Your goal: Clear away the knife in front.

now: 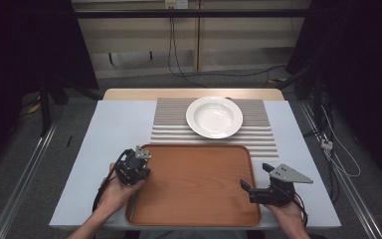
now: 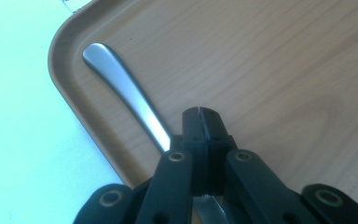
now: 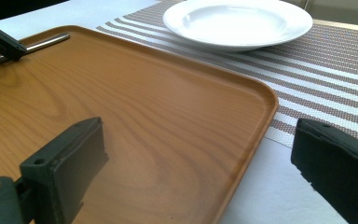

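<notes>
Left tool (image 2: 200,122) – jaws pressed together on a metal utensil handle (image 2: 121,88) lying along the left rim inside the wooden tray (image 1: 194,184). Right tool (image 3: 200,163) – jaws spread wide, straddling the tray's right edge. Beyond the tray, a white plate (image 1: 214,117) on a striped placemat (image 1: 263,134); all on the bench (image 1: 114,124).

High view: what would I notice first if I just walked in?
Probably the big wooden tray in the middle of the table, with the white plate on the striped mat behind it. At the tray's left edge, the left hand-held gripper is shut on a metal utensil handle; the right hand-held gripper is open.
</notes>
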`<state>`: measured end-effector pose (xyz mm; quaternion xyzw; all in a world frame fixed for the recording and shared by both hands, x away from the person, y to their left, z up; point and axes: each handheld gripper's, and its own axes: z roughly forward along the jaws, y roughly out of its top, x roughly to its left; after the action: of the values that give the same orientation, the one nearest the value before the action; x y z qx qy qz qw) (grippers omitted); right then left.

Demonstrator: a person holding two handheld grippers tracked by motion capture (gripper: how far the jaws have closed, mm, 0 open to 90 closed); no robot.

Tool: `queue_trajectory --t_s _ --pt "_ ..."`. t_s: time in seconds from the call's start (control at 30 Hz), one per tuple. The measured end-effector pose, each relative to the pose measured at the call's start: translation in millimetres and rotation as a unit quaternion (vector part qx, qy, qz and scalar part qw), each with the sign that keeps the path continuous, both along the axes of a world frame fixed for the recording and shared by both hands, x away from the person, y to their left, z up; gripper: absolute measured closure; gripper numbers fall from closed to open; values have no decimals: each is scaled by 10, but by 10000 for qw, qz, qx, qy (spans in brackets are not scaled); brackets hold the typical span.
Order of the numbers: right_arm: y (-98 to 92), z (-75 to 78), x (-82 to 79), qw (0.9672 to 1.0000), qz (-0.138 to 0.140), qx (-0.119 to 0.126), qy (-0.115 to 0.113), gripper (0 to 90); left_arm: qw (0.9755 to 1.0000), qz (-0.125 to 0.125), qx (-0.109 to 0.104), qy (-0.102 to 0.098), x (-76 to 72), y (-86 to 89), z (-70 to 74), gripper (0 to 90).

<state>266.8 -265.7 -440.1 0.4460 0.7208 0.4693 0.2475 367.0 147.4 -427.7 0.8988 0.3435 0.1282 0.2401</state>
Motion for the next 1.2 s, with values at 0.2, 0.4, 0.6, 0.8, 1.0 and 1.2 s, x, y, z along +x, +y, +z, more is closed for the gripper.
queue_trajectory --t_s 0.2,0.4,0.6,0.8,1.0,1.2 --pt "-9 2 -5 10000 -15 13 -10 30 10000 4 55 1 -8 38 3 900" --pt "-10 1 -4 10000 -3 -2 -11 30 10000 40 -4 -4 -15 53 -2 900" --pt "-10 2 -4 10000 -8 -3 -12 30 9999 -11 -110 45 -10 76 -1 900" --pt "-8 2 -3 10000 -1 -3 -12 30 9980 -195 -594 -109 -24 92 45 795" --pt "-9 1 -3 10000 -5 2 -7 30 9943 -133 -1012 -316 -8 99 53 356" --pt "-10 1 -2 10000 -2 11 -10 30 9913 77 -1282 -300 12 143 101 55"
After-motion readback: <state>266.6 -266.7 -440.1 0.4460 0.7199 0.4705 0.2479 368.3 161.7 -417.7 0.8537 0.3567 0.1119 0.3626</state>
